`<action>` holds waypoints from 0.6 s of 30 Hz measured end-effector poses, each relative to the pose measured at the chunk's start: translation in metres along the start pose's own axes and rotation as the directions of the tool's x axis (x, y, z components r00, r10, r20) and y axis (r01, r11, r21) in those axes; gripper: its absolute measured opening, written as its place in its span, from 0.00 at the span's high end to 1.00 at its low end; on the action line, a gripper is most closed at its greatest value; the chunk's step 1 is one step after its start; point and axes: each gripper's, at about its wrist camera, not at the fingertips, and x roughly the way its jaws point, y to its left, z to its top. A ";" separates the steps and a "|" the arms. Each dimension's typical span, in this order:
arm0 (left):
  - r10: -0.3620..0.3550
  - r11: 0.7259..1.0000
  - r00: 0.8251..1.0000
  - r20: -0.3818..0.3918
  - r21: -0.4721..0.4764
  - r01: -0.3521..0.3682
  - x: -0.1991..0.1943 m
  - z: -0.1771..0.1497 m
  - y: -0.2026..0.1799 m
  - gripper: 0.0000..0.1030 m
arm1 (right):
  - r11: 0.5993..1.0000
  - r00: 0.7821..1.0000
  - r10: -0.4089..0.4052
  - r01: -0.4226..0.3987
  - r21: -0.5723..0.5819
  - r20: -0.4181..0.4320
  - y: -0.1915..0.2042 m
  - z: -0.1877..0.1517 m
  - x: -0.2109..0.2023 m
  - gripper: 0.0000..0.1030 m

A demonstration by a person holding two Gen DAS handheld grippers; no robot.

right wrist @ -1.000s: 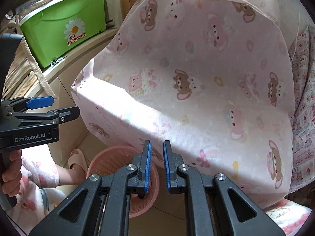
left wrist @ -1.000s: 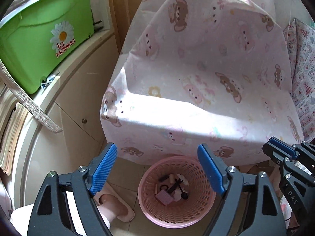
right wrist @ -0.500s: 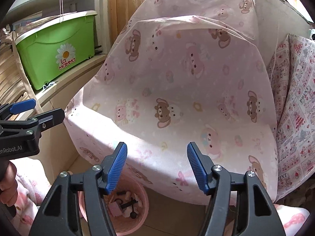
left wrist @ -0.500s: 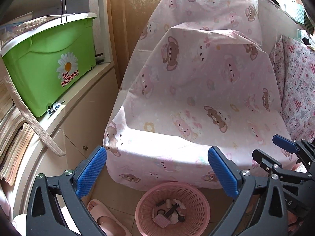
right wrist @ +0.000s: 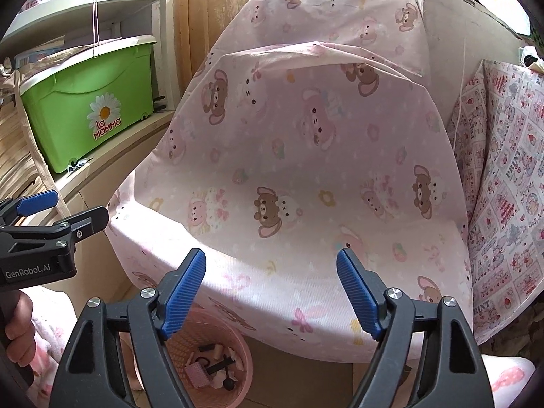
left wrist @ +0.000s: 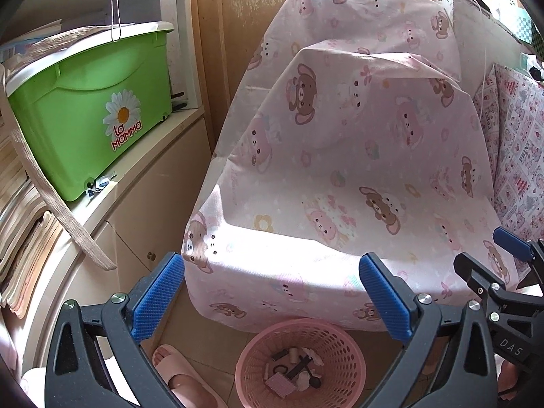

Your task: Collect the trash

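A pink perforated basket (left wrist: 251,360) stands on the floor below both grippers; in the right wrist view the basket (right wrist: 238,340) shows at lower left. Inside lie small trash pieces (left wrist: 292,370): dark bits, pale scraps and a pink ridged piece. My left gripper (left wrist: 271,259) is open wide above the basket with nothing between its fingers. My right gripper (right wrist: 271,254) hangs beside it, jaws opening and empty. Each gripper appears at the edge of the other's view: the right gripper (left wrist: 486,255), the left gripper (right wrist: 68,209).
A pink bear-print cloth (left wrist: 357,170) drapes a bulky seat right behind the basket. A green storage box (left wrist: 88,129) sits on a white cabinet (left wrist: 159,187) at left, beside stacked papers. A foot in a pink slipper (left wrist: 176,370) is left of the basket. A patterned cloth (right wrist: 503,187) hangs at right.
The right gripper has gone from shut to open. The left jaws spread a little wider. Both views tilted upward, so the basket dropped lower in the pictures.
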 end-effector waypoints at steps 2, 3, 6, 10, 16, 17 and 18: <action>0.006 1.000 1.000 0.007 0.001 -0.006 -0.001 0.001 0.000 0.01 | 1.000 1.000 -0.010 0.010 -0.007 0.008 0.000 0.000 -0.001 0.21; 0.008 1.000 1.000 0.009 0.000 -0.008 -0.001 0.001 0.000 0.01 | 1.000 1.000 -0.013 0.013 -0.007 0.010 0.000 -0.001 -0.001 0.21; 0.006 1.000 1.000 0.014 0.003 -0.007 0.000 0.001 -0.002 0.01 | 1.000 1.000 -0.015 0.015 0.003 0.014 -0.001 -0.001 -0.003 0.21; 0.031 0.999 0.998 0.046 0.025 -0.032 -0.003 0.001 -0.006 0.01 | 1.000 1.000 -0.012 0.012 0.012 0.018 -0.003 0.000 -0.005 0.21; 0.031 1.000 0.997 0.074 0.002 -0.031 -0.006 0.003 -0.004 0.01 | 1.000 1.000 -0.020 0.020 0.014 0.024 -0.003 0.000 -0.006 0.21; 0.029 1.000 0.997 0.075 -0.001 -0.029 -0.006 0.003 -0.004 0.01 | 1.000 0.999 -0.020 0.019 0.017 0.025 -0.004 0.000 -0.006 0.21; 0.032 0.999 0.997 0.076 -0.004 -0.031 -0.006 0.003 -0.004 0.01 | 1.000 0.999 -0.019 0.019 0.019 0.025 -0.004 0.000 -0.006 0.21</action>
